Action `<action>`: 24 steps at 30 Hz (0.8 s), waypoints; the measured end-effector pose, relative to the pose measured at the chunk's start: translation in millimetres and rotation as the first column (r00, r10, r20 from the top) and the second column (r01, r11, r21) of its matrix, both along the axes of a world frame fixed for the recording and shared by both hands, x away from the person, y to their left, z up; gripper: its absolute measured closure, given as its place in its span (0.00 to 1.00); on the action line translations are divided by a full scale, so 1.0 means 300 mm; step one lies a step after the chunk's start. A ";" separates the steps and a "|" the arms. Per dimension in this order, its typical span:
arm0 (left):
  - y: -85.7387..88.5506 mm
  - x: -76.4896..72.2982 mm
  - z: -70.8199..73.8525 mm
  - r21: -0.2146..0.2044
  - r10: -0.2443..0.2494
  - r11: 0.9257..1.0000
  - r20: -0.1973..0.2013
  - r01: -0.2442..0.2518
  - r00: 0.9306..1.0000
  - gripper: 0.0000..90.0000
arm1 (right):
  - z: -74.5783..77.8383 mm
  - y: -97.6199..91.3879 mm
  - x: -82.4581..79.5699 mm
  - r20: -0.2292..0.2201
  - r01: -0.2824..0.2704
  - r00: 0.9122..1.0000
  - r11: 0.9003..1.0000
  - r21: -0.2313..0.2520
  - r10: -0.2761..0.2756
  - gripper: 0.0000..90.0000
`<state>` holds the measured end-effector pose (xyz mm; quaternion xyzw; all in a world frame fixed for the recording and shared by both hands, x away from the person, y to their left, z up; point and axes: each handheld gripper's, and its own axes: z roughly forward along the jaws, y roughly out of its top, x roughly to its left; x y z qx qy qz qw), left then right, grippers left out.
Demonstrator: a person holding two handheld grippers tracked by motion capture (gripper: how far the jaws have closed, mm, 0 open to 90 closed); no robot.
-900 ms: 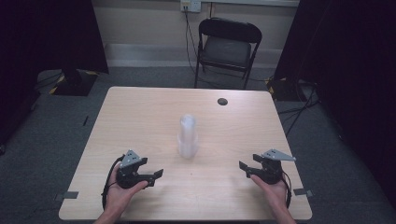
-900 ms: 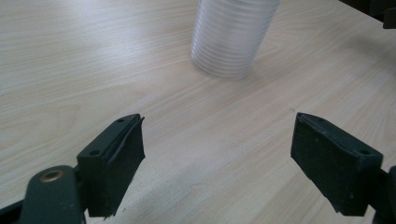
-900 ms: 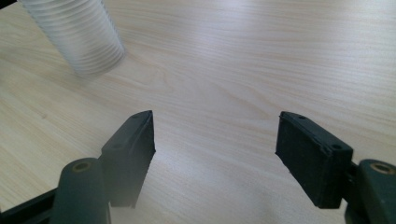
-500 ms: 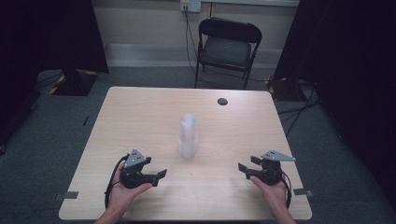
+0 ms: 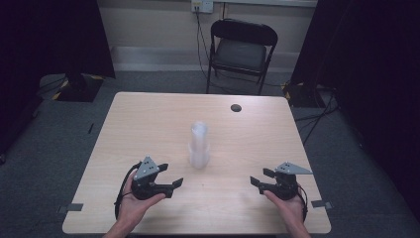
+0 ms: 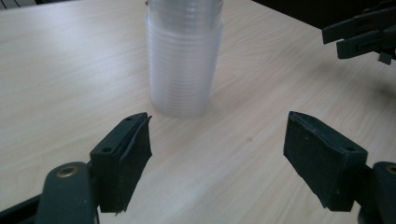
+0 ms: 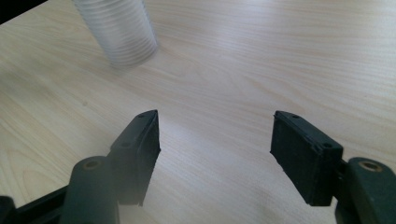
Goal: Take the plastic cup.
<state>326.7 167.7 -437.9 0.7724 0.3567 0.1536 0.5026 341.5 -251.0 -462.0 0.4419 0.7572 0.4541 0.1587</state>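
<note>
The left gripper view reveals ribbed rims on the cup stack [image 6: 183,56]. It stands upright on the desk [image 5: 148,124]. Both the left gripper [image 5: 168,178] and right gripper [image 5: 261,178] are spread, empty.

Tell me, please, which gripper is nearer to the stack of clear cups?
Left. The left gripper sits just short of the stack of clear cups, to its left; the right gripper is farther off to its right.

A light wooden counter [image 5: 148,124] stands on grey carpet [image 5: 44,163]. Near its far right edge is a small dark round spot [image 5: 236,107]. Beyond the far side, a black folding chair [image 5: 241,49] faces the counter, with cables [image 5: 200,34] hanging from a wall outlet [image 5: 202,5] behind it. Dark curtains [image 5: 44,34] flank both sides.
</note>
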 end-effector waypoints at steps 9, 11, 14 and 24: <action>-0.052 0.039 0.046 0.020 -0.023 1.000 0.020 0.023 1.000 0.24 | 0.010 -0.005 0.002 0.018 -0.004 1.000 1.000 0.022 0.004 0.36; -0.058 0.050 0.059 0.025 -0.019 1.000 0.023 0.018 1.000 0.24 | 0.011 -0.004 0.000 0.018 -0.003 1.000 1.000 0.027 0.003 0.36; -0.065 0.074 0.081 0.018 -0.014 1.000 0.022 0.013 1.000 0.25 | 0.007 -0.003 0.001 0.013 -0.008 1.000 1.000 0.028 0.007 0.36; -0.081 0.130 0.173 -0.032 -0.006 0.999 0.073 0.008 0.997 0.20 | 0.006 -0.005 0.006 0.004 -0.011 1.000 1.000 0.024 0.011 0.36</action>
